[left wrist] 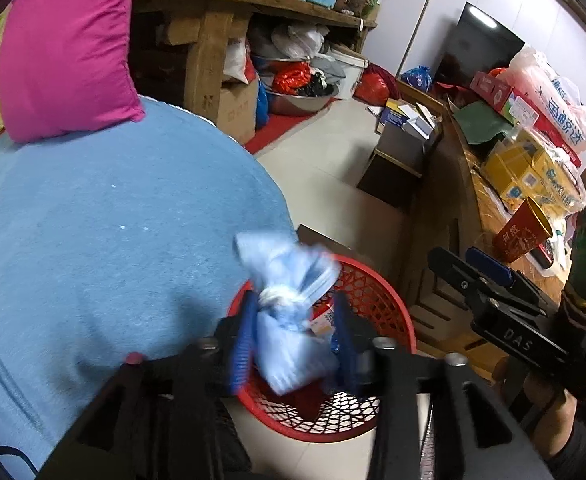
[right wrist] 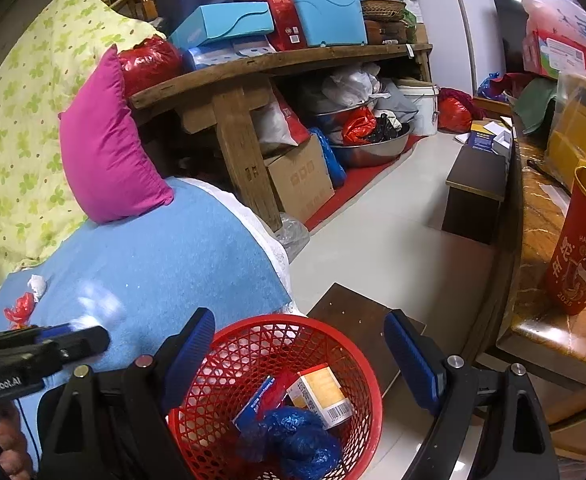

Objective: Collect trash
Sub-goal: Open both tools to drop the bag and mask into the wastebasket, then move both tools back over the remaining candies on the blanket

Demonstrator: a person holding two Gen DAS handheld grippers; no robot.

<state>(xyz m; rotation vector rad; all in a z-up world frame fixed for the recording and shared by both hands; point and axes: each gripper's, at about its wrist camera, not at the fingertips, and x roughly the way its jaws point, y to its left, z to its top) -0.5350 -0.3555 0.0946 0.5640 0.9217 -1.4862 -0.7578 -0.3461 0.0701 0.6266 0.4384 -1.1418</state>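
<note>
Hanging blurred between parted left gripper [left wrist: 293, 332] fingers: knotted pale-blue bag [left wrist: 289, 300]; right gripper [right wrist: 301, 364] released.

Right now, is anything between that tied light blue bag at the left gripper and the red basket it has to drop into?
Nothing visible blocks it. The tied light blue bag sits between the left gripper's parted fingers, over the near edge of the red mesh basket. The basket's mouth is open, holding only a small carton and crumpled blue plastic.

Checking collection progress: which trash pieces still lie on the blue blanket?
The red wrapper and white paper wad; the boxes and blue bag already lie in the red basket.
</note>
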